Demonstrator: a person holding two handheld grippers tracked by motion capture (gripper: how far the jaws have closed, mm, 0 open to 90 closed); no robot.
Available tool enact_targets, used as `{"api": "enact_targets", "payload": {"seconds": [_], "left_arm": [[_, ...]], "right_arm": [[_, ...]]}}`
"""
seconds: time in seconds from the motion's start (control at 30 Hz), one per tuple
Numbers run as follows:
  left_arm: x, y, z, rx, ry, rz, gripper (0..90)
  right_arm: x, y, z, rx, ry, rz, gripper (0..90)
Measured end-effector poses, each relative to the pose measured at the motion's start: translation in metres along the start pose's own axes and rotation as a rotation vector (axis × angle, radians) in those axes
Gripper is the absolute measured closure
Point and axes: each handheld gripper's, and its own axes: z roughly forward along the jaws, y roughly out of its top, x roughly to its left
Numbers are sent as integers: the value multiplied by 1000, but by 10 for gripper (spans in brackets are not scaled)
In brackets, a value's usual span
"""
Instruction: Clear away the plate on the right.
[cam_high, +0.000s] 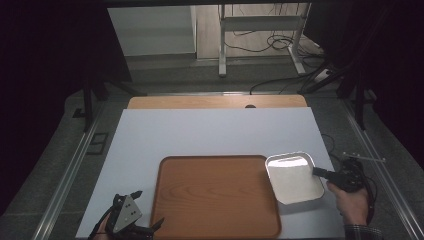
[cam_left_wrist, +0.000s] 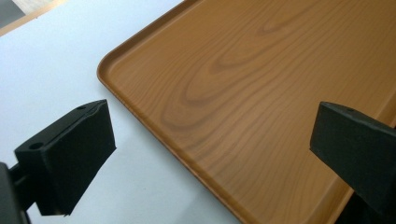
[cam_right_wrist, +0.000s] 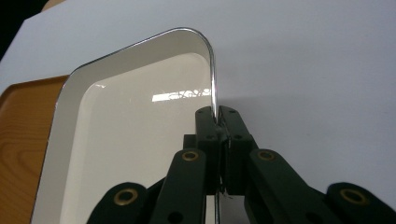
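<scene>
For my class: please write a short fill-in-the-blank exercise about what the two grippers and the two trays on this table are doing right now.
1. The right gripper is shut on the ____ of the white tray.
2. The left gripper has its jaws ____, holding nothing.
3. The white tray partly overlaps the right edge of the ____ tray.
4. Both trays sit on a table covered by a ____ sheet.

Missing words: rim; open; wooden; white

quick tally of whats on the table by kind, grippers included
wooden tray: 1
white enamel tray: 1, overlapping the wooden tray's right edge
white sheet covering the table: 1
grippers: 2, the left gripper open, the right gripper shut on the white tray's rim
total: 5
</scene>
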Motion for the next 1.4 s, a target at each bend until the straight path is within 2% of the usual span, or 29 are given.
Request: {"api": "enact_targets", "payload": {"seconds": [0.53, 0.97, 1.23, 1.4], "left_arm": [[0, 0, 0, 1, 3, 2, 0], [0, 1, 0, 5, 9, 8, 0], [0, 1, 1, 4, 10, 8, 0], [0, 1, 1, 4, 10, 8, 0]], "right_arm": [[38, -3, 21, 36, 71, -37, 875], [62, -6, 38, 64, 92, -65, 869], [79, -6, 55, 84, 133, -68, 870], [96, -5, 69, 102, 144, -93, 871]]}}
